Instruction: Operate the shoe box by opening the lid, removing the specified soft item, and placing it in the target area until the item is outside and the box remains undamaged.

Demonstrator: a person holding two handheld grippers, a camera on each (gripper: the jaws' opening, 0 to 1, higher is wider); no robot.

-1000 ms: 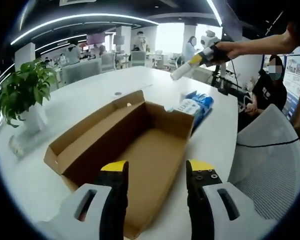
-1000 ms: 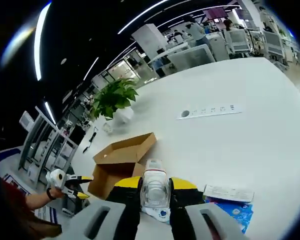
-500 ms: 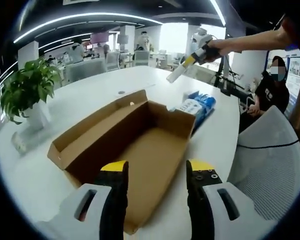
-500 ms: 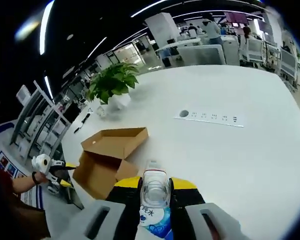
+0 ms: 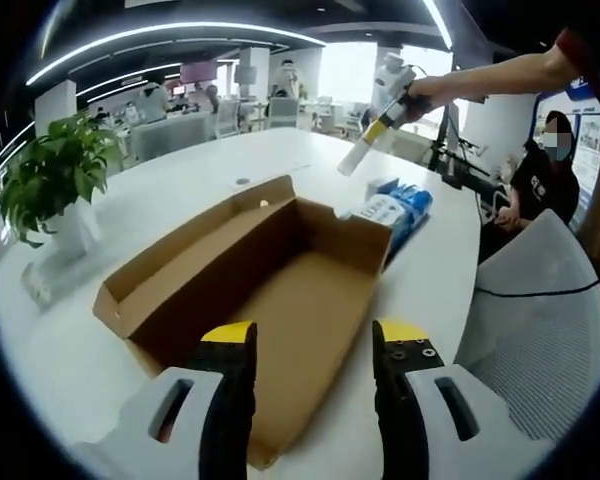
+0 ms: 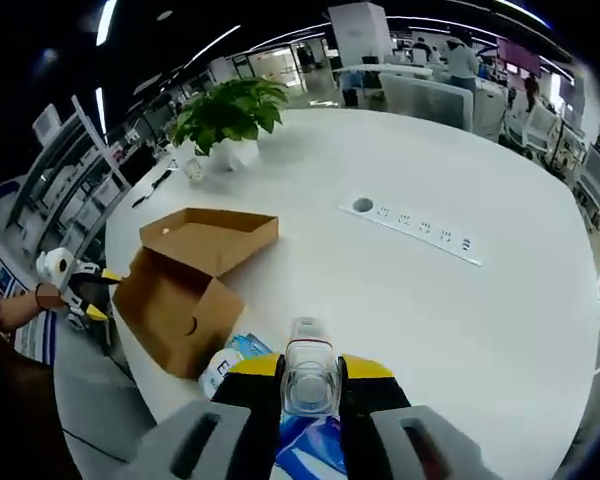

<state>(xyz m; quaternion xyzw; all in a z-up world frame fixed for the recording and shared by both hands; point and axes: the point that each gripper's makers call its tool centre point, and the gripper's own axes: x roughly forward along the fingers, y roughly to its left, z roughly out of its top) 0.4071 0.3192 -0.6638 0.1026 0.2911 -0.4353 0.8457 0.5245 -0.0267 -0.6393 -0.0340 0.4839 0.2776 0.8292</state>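
Across the left gripper view, we see the shoe box point(image 5: 270, 290) lying on the white table point(image 5: 180, 190) with its lid flap swung back and its brown floor bare, so we judge the opening and the removal done. Our left gripper point(image 5: 313, 345) hovers at the box's near end, jaws parted and holding nothing. Beyond the far wall of the box a blue-and-white pack point(image 5: 395, 212) rests on the table, and above it the right gripper point(image 5: 372, 135) is raised in the air with a clear bottle point(image 5: 355, 155) clamped between its jaws. From the right gripper view, we look down along the bottle point(image 6: 310, 365) pinched tight in the right gripper point(image 6: 310, 375), high over the table, with the open, empty box point(image 6: 185, 275) well off to one side, the pack point(image 6: 305, 455) partly hidden below the jaws, and the left gripper point(image 6: 75, 295) near the box. What remains, in our judgement, is setting the bottle down in the target area, which we cannot identify.
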